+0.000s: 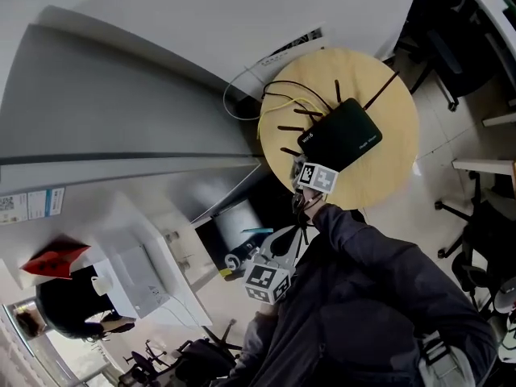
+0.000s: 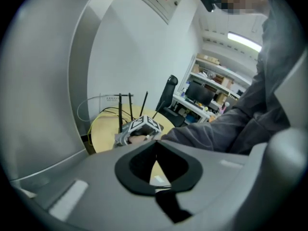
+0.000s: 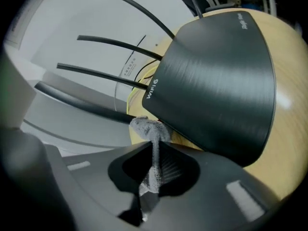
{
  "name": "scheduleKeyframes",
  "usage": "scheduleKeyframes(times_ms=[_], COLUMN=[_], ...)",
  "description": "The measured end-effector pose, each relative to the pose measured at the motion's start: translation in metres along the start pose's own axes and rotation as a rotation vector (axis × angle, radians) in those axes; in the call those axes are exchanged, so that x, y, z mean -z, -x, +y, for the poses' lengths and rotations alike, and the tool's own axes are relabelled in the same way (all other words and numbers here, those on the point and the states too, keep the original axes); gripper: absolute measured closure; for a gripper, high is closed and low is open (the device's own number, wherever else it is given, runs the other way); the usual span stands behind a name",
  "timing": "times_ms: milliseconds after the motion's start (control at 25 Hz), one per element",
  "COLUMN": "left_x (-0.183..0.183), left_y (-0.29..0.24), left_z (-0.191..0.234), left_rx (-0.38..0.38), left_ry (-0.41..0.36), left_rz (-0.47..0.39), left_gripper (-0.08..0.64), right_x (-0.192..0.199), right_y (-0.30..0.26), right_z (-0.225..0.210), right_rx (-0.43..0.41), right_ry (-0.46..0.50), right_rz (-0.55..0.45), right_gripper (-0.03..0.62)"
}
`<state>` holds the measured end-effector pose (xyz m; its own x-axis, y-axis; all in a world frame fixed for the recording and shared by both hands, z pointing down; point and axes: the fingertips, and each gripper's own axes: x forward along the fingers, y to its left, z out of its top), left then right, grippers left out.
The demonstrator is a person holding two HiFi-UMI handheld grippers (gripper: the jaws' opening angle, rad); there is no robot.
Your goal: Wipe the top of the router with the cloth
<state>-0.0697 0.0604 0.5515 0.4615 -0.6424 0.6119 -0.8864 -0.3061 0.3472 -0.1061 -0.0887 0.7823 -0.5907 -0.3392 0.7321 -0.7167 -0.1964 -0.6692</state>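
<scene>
The right gripper point(image 3: 153, 148) is pinching the cloth point(image 3: 148, 128). Its jaws are pressing together on a thin grey fold, so a bunched wad is sticking out past the tips to serve as the wiping face. That wad is sitting right at the near edge of the router point(image 3: 216, 85), beside the glossy top rather than on it. Whether it is touching the casing I cannot tell, so the wiping looks to be only starting.

The left gripper point(image 2: 155, 150) is hanging back off the table point(image 3: 288, 105), close to the person's body. Its jaws are closed on nothing, and it is probably being kept clear because one cloth needs one hand.

The router is lying flat on the round wooden table, leaving its whole top open to a sweep. Its antennas point(image 3: 115, 76) are pointing away toward the wall.

White print near the router's corner is reading "WiFi 6". A second logo at the far corner and the wall label point(image 3: 130, 66) behind the antennas are too small to read.
</scene>
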Motion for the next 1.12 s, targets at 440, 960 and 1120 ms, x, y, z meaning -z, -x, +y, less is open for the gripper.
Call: scheduleKeyframes(times_ms=[440,960,1120], left_x=[0.011,0.020,0.024], left_y=[0.017,0.016,0.021], left_z=[0.010,-0.005,-0.006], left_rx=[0.062,0.187,0.190], left_ry=[-0.027,-0.092,-0.100], left_rz=[-0.010,-0.073,-0.106], left_gripper=[0.560,0.560,0.560], right_x=[0.007,0.055,0.050], right_y=[0.014,0.073,0.096], right_z=[-0.036,-0.066,-0.061], right_rx=[0.043,-0.048,-0.003], right_ry=[-0.172,0.837,1.373], right_rz=[-0.068,0.268,0.281], right_gripper=[0.565,0.565,0.565])
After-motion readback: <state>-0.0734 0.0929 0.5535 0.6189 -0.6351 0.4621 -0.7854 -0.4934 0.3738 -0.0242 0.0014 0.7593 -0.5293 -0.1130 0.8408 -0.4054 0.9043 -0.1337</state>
